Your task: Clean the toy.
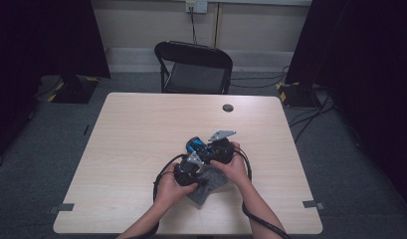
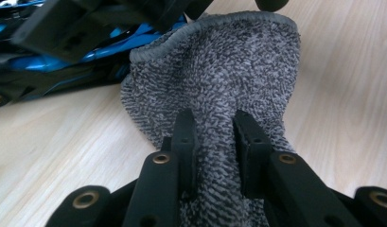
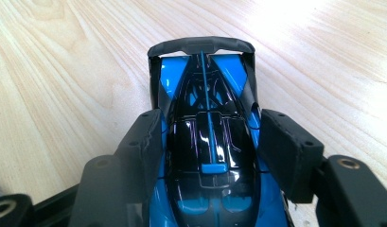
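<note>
A blue and black toy car [image 3: 210,146] sits between the jaws of my right gripper [image 3: 212,142], which is shut on its body, rear wing pointing away. In the high view the toy car [image 1: 196,146] lies on the table [image 1: 141,129] just ahead of both hands. My left gripper [image 2: 214,130] is shut on a bunched grey terry cloth [image 2: 219,71], whose free edge rises next to the car [image 2: 49,71]. The cloth [image 1: 211,186] spreads between the two hands, and the left gripper [image 1: 188,172] sits left of the right gripper [image 1: 216,149].
A black folding chair [image 1: 193,67] stands beyond the table's far edge. A small dark round cap [image 1: 228,107] is set in the tabletop near the far right. Cables [image 1: 163,172] trail from both grippers toward the near edge.
</note>
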Available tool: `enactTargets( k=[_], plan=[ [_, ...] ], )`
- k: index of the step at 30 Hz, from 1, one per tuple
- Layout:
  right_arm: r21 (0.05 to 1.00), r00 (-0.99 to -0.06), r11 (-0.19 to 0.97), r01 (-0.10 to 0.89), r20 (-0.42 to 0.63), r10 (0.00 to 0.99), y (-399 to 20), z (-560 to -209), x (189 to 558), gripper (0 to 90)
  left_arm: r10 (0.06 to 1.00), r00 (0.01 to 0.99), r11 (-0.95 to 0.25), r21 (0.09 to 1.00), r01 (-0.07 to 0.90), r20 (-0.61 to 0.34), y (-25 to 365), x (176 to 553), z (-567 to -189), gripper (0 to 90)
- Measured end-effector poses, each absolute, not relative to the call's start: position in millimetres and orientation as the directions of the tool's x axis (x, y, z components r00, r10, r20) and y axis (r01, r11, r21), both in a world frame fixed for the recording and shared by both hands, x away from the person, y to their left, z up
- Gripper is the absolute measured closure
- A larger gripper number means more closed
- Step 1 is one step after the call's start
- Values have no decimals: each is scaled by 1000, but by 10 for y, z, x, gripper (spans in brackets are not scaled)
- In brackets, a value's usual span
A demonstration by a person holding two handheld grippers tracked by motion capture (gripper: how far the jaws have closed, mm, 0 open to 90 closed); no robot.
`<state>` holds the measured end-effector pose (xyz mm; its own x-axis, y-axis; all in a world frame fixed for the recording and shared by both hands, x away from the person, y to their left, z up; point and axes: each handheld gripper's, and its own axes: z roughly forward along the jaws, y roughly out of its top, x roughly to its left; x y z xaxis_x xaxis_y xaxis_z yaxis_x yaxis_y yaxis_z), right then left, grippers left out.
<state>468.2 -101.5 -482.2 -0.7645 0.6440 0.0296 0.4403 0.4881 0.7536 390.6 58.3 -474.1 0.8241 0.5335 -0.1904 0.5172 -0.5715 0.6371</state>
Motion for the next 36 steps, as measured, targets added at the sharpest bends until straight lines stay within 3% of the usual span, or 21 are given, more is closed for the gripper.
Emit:
enactTargets(
  k=[36],
  plan=[
    [761, -760, 481, 435, 24, 649, -1015, -4833, 4663, 412, 645, 744, -513, 622, 592, -176, 836, 4162, -4754, 729]
  ],
)
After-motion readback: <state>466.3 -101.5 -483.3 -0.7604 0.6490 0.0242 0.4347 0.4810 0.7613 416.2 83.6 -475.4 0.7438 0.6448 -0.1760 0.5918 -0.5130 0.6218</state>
